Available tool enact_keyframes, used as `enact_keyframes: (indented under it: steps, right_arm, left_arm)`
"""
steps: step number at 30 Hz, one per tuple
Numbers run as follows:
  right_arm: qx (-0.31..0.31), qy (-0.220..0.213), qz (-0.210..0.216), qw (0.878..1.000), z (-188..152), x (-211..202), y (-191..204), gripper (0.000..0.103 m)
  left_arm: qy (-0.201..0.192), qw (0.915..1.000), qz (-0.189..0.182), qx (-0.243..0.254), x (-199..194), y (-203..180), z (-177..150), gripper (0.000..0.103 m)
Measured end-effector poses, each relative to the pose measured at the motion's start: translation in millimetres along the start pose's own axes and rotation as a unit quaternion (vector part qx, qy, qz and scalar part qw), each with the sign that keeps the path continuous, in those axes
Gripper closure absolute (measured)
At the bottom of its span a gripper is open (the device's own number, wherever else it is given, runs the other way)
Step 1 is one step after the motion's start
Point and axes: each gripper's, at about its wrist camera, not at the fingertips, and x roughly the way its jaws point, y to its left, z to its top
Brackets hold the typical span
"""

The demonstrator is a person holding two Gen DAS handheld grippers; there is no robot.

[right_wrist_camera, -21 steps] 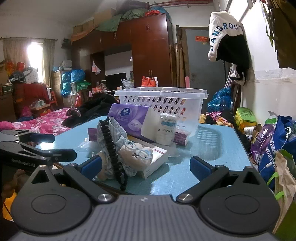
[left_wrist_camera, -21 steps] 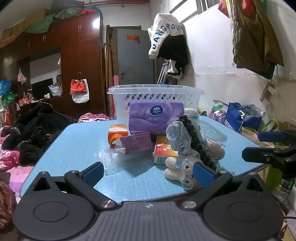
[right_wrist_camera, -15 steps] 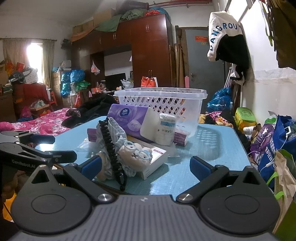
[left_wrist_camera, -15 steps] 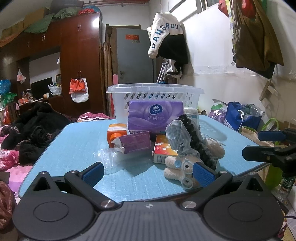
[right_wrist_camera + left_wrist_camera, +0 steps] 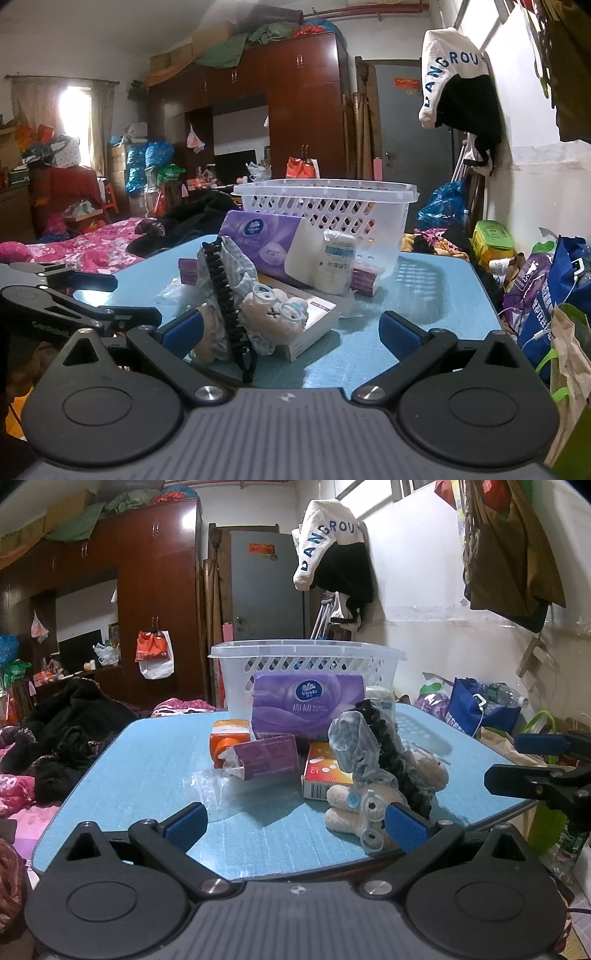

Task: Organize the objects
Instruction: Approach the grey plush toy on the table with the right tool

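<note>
Black grippers (image 5: 295, 827), blue pads (image 5: 406, 827), silver screws.

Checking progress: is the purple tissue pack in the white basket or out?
Out: the purple tissue pack stands on the blue table, in front of the white slotted plastic basket.

My jaws wear blue pads on black arms. The bench (image 5: 155, 760) is light blue with a fine woven texture. On it stand a translucent white lattice-walled plastic basket (image 5: 306, 657), a purple tissue pack (image 5: 306, 701) with a white-and-blue emblem, an orange bottle (image 5: 225, 738), and a cream plush toy (image 5: 354, 805) with pale-blue button eyes.
</note>
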Motion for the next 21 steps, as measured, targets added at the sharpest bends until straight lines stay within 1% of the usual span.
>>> enact_keyframes:
  steps: [11,21]
  right_arm:
    - [0.015,0.001,0.007,1.000,0.5,-1.0,-4.1,0.000]
    - [0.018,0.000,0.005,1.000,-0.5,-1.1,-5.1,0.000]
  left_arm:
    - [0.002,1.0000,-0.004,0.004,1.1,-2.4,-0.3,0.000]
    - [0.009,0.9999,-0.012,0.006,4.5,-4.0,-2.5,0.000]
